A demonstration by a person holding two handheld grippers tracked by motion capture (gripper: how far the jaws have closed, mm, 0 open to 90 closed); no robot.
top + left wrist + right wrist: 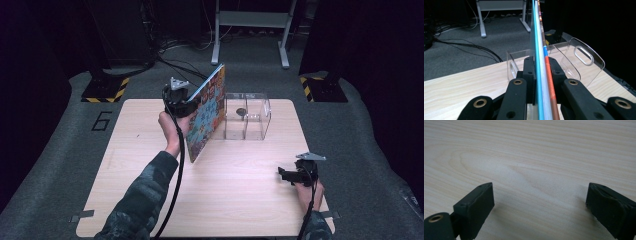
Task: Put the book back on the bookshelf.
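Observation:
A thin picture book (pixel 208 115) with a colourful cover stands tilted on its lower corner on the wooden table (pixel 150 200), just left of a clear plastic organiser box (pixel 247 116). My left gripper (pixel 186 102) is shut on the book's upper left edge. In the left gripper view the book's spine and pages (pixel 541 62) run edge-on between the two jaws, with the clear box (pixel 576 62) behind them. My right gripper (pixel 285 173) rests near the table's right front edge, pointing left. It is open, and only bare wood (pixel 536 170) lies between its fingers.
The clear box has a divider and a small dark thing (pixel 240 111) inside. Beyond the table lie grey carpet, cables (pixel 175 62), a metal frame (pixel 250 30) and two stand bases with yellow-black stripes (pixel 105 92).

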